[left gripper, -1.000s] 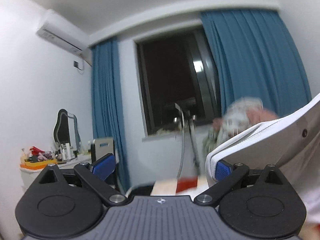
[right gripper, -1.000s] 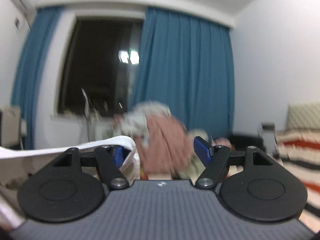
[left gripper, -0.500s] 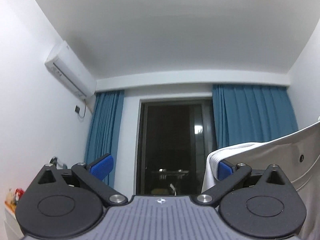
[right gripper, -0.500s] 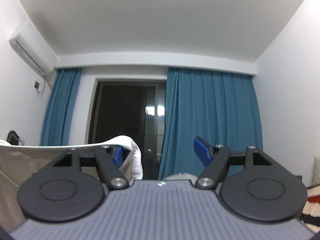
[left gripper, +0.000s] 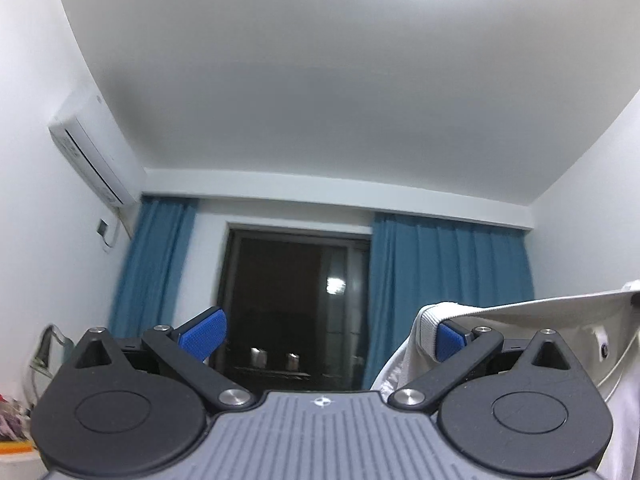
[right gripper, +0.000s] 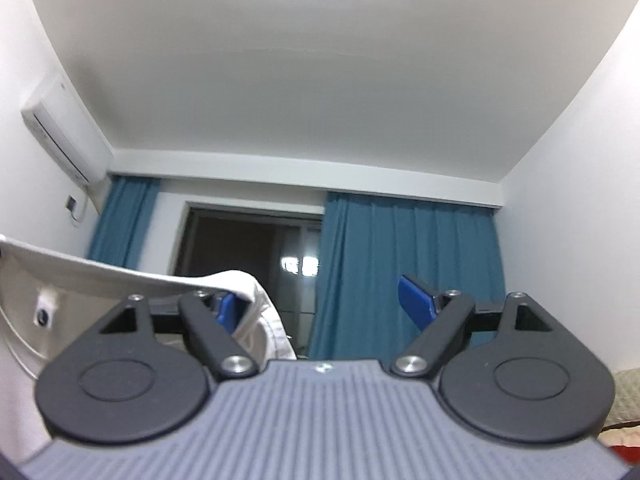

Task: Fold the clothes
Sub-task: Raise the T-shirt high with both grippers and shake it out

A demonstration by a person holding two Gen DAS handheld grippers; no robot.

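- Left gripper [left gripper: 330, 334]: tilted up toward the ceiling; its two blue pads stand wide apart, and nothing lies in the gap between them.
- White garment [left gripper: 520, 320]: in the left wrist view its ribbed hem is hooked over the outer side of the right-hand blue pad [left gripper: 450, 340], and the cloth runs off toward the right edge of the view. The far pad does not press on it, so the cloth hangs on one finger rather than being pinched.
- Right gripper [right gripper: 320, 302]: likewise tilted upward; the jaws are opening, with a wide gap and nothing between the pads.
- Same garment in the right wrist view: the cloth is draped over the left-hand finger [right gripper: 228, 306] and stretches away to the left edge, where a small snap fastener [right gripper: 42, 314] shows on a tab.
- Backdrop: blue curtains [right gripper: 404, 264] flank a dark window [left gripper: 296, 300]; a wall air conditioner [left gripper: 94, 156] sits high on the left wall beneath a plain white ceiling [right gripper: 320, 80].
- Lower right corner of the right wrist view: a strip of patterned bedding [right gripper: 628, 396].
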